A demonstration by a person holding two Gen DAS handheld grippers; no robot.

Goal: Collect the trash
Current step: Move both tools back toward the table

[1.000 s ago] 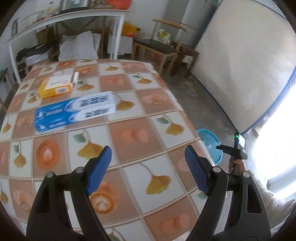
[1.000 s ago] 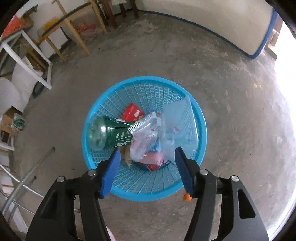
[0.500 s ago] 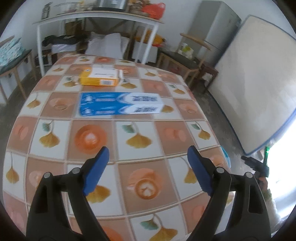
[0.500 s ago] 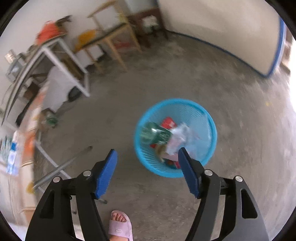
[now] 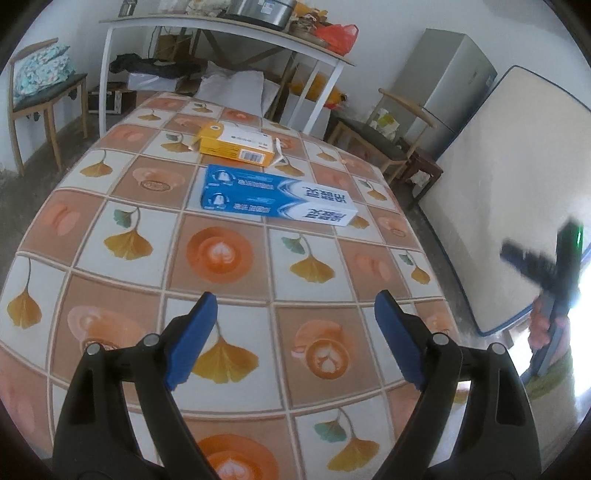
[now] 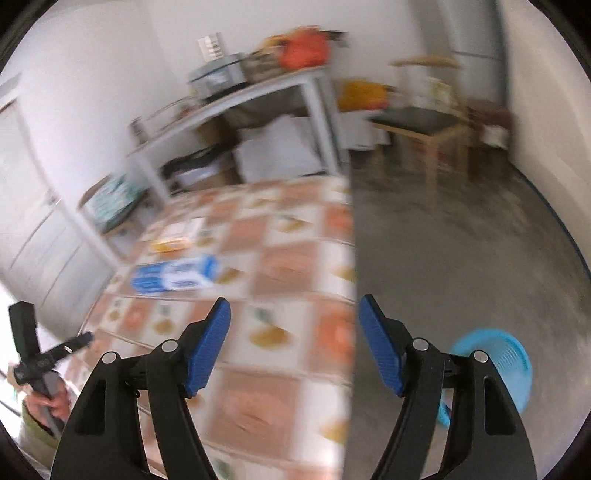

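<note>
A blue and white toothpaste box (image 5: 273, 201) lies mid-table on the patterned tablecloth (image 5: 229, 258). A yellow carton (image 5: 236, 146) lies just beyond it. My left gripper (image 5: 295, 339) is open and empty, hovering over the near part of the table. My right gripper (image 6: 293, 347) is open and empty, above the table's right edge. In the blurred right wrist view the toothpaste box (image 6: 177, 277) and yellow carton (image 6: 173, 238) lie ahead to the left. The blue trash basket (image 6: 495, 369) stands on the floor at lower right, partly hidden by a finger.
A white bench table (image 5: 229, 33) with pots and bags stands behind the table. Wooden chairs (image 5: 391, 133) and a grey fridge (image 5: 443, 103) stand at the right. A mattress (image 5: 517, 184) leans on the right wall. The floor is bare concrete (image 6: 461, 258).
My right gripper has swung up from over the trash basket to face the table. My left gripper has drawn back and turned, bringing both boxes to the centre of its view.
</note>
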